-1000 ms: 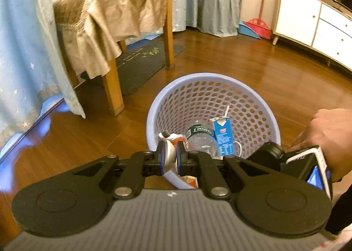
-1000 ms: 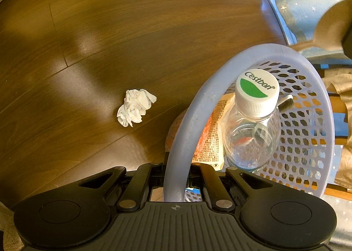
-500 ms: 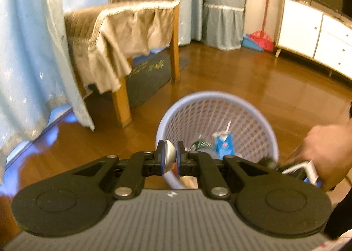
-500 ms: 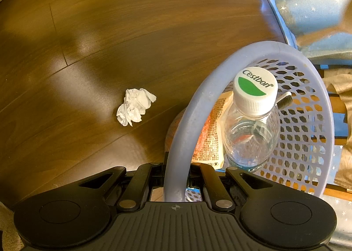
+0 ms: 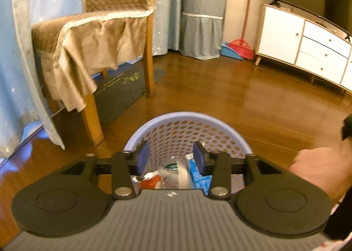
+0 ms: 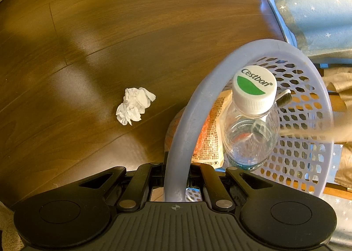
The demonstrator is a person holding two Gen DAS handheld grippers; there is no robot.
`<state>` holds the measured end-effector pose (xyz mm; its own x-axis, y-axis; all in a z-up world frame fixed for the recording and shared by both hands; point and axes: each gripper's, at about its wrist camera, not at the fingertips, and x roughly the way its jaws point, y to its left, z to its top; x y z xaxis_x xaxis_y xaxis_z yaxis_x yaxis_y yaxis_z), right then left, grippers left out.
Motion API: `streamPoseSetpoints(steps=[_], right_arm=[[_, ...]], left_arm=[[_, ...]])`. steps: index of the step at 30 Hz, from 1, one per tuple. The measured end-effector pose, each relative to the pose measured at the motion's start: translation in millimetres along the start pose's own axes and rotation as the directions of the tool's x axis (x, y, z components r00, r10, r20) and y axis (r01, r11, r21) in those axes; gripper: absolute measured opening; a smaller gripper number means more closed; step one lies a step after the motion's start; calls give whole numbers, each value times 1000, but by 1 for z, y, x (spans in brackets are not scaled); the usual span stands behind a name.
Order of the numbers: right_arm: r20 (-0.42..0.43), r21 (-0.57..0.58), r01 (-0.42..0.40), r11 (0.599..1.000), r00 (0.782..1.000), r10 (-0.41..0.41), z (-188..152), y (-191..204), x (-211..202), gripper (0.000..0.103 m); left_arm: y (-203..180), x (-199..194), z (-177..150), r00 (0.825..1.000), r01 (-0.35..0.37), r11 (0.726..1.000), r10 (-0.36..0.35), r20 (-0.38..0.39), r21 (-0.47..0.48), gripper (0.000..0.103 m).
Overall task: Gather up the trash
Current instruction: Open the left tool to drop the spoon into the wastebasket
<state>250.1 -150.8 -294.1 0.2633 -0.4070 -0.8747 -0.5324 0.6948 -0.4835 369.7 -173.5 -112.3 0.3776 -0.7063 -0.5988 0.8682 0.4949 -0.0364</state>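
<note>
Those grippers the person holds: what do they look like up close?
Each gripper, left and right, has a ribbed grey body, two round black discs and black linkage arms with silver pins. The left's pads look blue. A dark sleeve shows.

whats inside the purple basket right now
Inside the lavender perforated plastic basket: a clear plastic bottle with a white-green cap, an orange printed wrapper, and a blue carton. Its bottom is covered.

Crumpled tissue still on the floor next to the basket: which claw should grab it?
Left. The left claw is opening with nothing between its pads, above the basket. The right claw is shut on the basket's rim, so it's busy, though the tissue lies nearby.
</note>
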Motion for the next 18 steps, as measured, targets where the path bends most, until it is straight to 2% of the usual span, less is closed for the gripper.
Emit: streamPoseSetpoints(steps=[9,18], right_arm=[[0,3,0,1000,1000,0,-3,2,-3,0],[-1,1,0,1000,1000,0,-1,1,-3,1]], left_arm=[[29,-13,-30,994,-97,994,94,-47,-56,34],[41,-21,-51,988,-133,989,127,-87,-68,35]])
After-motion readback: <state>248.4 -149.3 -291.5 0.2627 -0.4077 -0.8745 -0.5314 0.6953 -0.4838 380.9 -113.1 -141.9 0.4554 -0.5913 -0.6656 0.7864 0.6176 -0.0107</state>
